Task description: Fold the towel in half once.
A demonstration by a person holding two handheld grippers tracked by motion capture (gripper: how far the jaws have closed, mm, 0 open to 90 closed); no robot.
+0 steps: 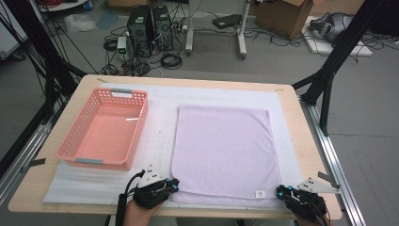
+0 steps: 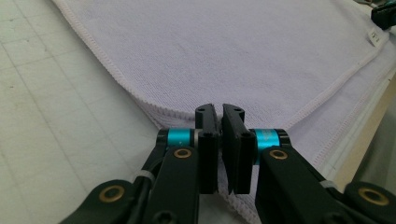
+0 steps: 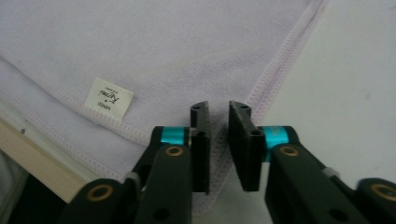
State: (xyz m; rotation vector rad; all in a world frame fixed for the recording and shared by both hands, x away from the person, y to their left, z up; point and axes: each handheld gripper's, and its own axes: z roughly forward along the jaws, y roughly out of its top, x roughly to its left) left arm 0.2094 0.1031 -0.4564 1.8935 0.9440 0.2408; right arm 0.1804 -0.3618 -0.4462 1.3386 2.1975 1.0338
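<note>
**Both near corners of the towel pinched**

On the wooden table [image 1: 291, 122], lying over a white mat [image 1: 160, 122]: a pale lilac towel [image 1: 223, 146], spread flat, folded in two layers, the near edge close to the table's near side. To the left of it, apart from it: a pink basket [image 1: 104, 129] with perforated walls.

At the near left corner of the towel: the left gripper [image 1: 173, 185], held in a hand [image 1: 146, 200] coming from the bottom. In the left gripper view [image 2: 219, 109], jaws drawn almost together, only a thin slit between them, the stitched hem of the towel corner running in between the pads. Corner seemingly pinched.

At the near right corner: the right gripper [image 1: 281, 192]. In the right gripper view [image 3: 218, 109], jaws close together with a slightly wider gap than on the left, the corner hem passing up between them. Whether pads fully press the cloth, hard to tell; cloth clearly between them.

Just beside the right jaws, on the towel edge: a small white label [image 3: 109, 99].
</note>
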